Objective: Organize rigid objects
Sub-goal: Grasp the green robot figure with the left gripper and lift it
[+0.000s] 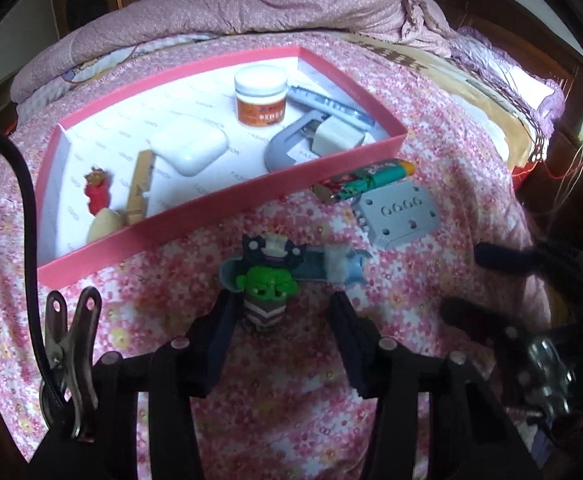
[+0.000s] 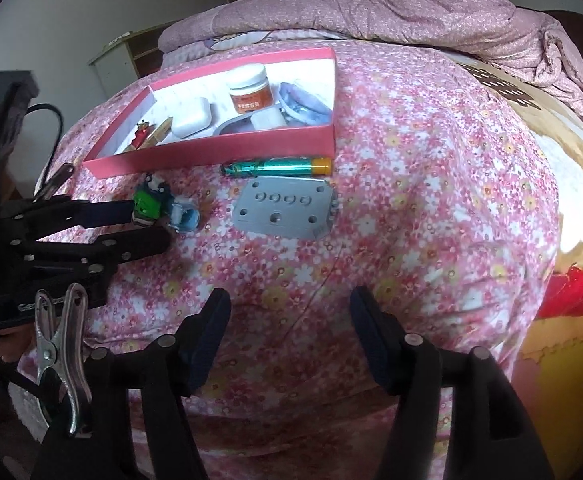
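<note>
Left gripper (image 1: 279, 308): jaws spread, nothing gripped. The green toy figure (image 1: 269, 294) stands between its fingertips, closer to the left finger; whether that finger touches it I cannot tell. Right gripper (image 2: 289, 308): spread wide, empty, hovering over bare bedspread (image 2: 411, 200) with the grey plate (image 2: 285, 210) ahead of it.

Risks, as I judge them:
- The figure is small and stands on soft quilt. An off-centre close could tip it or push it into the blue-and-white piece (image 1: 331, 266) just beyond it.
- The pink box (image 1: 227, 200) sits ahead and to the left; its near wall could catch a low carry.
- The green tube (image 1: 365, 180) lies against that wall and may roll if nudged.

Count outside the box: 1 figure, 1 blue-and-white piece, 1 tube, 1 grey plate.
Count inside the box: 1 jar (image 1: 260, 96), 1 white case (image 1: 189, 150), 1 grey clamp-shaped part (image 1: 287, 146), 1 white block, 1 wooden clip, 1 red charm, 1 pale rounded item, 1 blue-grey tool at the back.
</note>
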Demonstrator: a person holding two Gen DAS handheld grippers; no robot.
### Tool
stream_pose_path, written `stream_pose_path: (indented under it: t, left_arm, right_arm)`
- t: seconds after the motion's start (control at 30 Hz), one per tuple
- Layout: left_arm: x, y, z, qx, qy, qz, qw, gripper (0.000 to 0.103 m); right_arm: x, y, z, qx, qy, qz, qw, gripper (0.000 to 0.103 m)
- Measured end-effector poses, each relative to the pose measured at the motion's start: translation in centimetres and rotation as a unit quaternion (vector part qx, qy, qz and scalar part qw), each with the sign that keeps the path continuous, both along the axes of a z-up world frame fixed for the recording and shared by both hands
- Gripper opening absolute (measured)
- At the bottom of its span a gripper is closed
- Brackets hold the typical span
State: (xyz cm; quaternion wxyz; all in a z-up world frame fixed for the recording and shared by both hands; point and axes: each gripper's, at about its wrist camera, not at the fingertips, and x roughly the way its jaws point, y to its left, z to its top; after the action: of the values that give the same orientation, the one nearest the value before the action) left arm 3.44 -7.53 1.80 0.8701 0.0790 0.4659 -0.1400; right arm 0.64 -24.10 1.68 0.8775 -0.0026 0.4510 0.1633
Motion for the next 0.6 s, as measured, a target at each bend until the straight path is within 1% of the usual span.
stream_pose_path:
  t: [0.03, 0.1, 0.13, 0.2, 0.27, 0.33, 0.47, 0.6]
  left_arm:
    - [0.1, 0.0, 0.1, 0.0, -0.005, -0.001, 1.0, 0.051]
    - [0.1, -0.1, 0.2, 0.001, -0.007, 0.0, 1.0, 0.045]
    - [0.0, 0.0, 0.2, -0.001, -0.007, 0.001, 1.0, 0.038]
    - [-0.1, 0.2, 0.3, -0.008, -0.006, 0.0, 0.9999, 0.028]
    - [-0.4, 0.3, 0.4, -0.019, -0.007, -0.004, 0.9998, 0.028]
    - [-0.7, 0.4, 0.6, -0.027, -0.01, -0.006, 0.9996, 0.027]
    - [-1.5, 1.1, 1.2, -0.044, -0.014, -0.008, 0.9989, 0.026]
    - [-2.3, 2.6, 1.4, -0.041, -0.017, 0.009, 0.999, 0.026]
  right_arm:
    - [0.0, 0.1, 0.0, -0.003, 0.001, 0.0, 1.0, 0.066]
    - [0.0, 0.2, 0.0, -0.007, 0.0, 0.002, 1.0, 0.066]
    - [0.0, 0.3, 0.0, -0.007, 0.0, 0.002, 1.0, 0.067]
    - [0.0, 0.4, -0.1, -0.008, 0.0, 0.003, 1.0, 0.068]
    - [0.0, 0.5, -0.1, -0.011, -0.001, 0.006, 1.0, 0.07]
    - [0.1, 0.7, -0.2, -0.009, 0.0, 0.012, 1.0, 0.075]
    - [0.1, 0.8, -0.2, -0.007, 0.001, 0.017, 1.0, 0.08]
    - [0.1, 0.8, -0.3, -0.001, -0.001, 0.017, 1.0, 0.081]
